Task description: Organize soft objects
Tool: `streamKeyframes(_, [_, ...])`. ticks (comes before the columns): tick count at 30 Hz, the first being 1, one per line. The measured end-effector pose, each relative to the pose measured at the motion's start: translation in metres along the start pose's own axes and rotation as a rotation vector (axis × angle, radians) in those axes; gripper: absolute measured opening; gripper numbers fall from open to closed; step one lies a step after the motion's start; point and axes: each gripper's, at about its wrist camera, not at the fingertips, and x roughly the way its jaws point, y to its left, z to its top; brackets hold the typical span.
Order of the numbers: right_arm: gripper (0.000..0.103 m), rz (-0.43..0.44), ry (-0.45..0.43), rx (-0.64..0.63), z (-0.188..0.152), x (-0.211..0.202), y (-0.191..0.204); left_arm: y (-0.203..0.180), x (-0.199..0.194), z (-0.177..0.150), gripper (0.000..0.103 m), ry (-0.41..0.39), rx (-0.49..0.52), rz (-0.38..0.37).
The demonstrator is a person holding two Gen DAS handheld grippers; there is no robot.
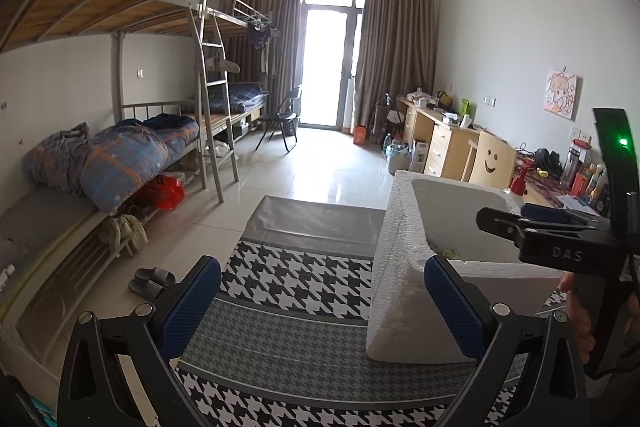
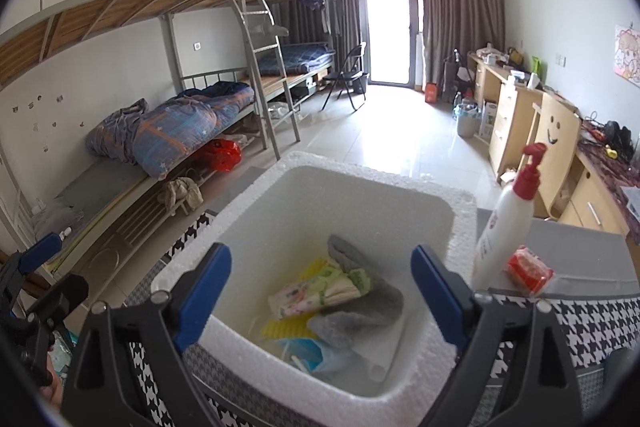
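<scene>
Your right gripper (image 2: 320,291) hangs over the white foam box (image 2: 440,203), its blue pads spread wide with nothing between them; the grey cloth (image 2: 360,307) and the other soft things lie in the box directly below. The red packet (image 2: 530,270) lies outside on the table (image 2: 592,259), to this gripper's right, beside the lotion bottle (image 2: 504,227). Your left gripper (image 1: 320,307), also wide apart and empty, sits farther away on the box's other side.

A dormitory room with metal bunk beds (image 1: 120,39) along the left wall, a blue plaid quilt (image 1: 132,155) bunched on the lower bunk. Brown curtains (image 1: 396,47) frame a bright balcony door (image 1: 332,43). Wooden desks (image 1: 444,139) line the right wall. A black folding chair (image 1: 282,117) stands near the door.
</scene>
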Motion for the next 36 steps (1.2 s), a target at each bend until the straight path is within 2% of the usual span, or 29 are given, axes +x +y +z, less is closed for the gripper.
streamKeyframes(12, [0.094, -0.016, -0.072, 0.033, -0.015, -0.045, -0.007, -0.027, -0.027, -0.003, 0.102, -0.026, 0.018, -0.038])
streamKeyframes(16, [0.094, -0.02, -0.093, 0.03, -0.023, -0.061, -0.007, -0.036, -0.04, -0.007, 0.102, -0.052, -0.001, -0.072])
streamKeyframes(27, [0.094, -0.034, -0.174, 0.064, -0.047, -0.104, -0.014, -0.061, -0.07, -0.019, 0.102, -0.093, 0.048, -0.119])
streamKeyframes(36, [0.094, -0.063, -0.183, 0.074, -0.068, -0.122, -0.015, -0.068, -0.088, -0.032, 0.102, -0.114, 0.063, -0.158])
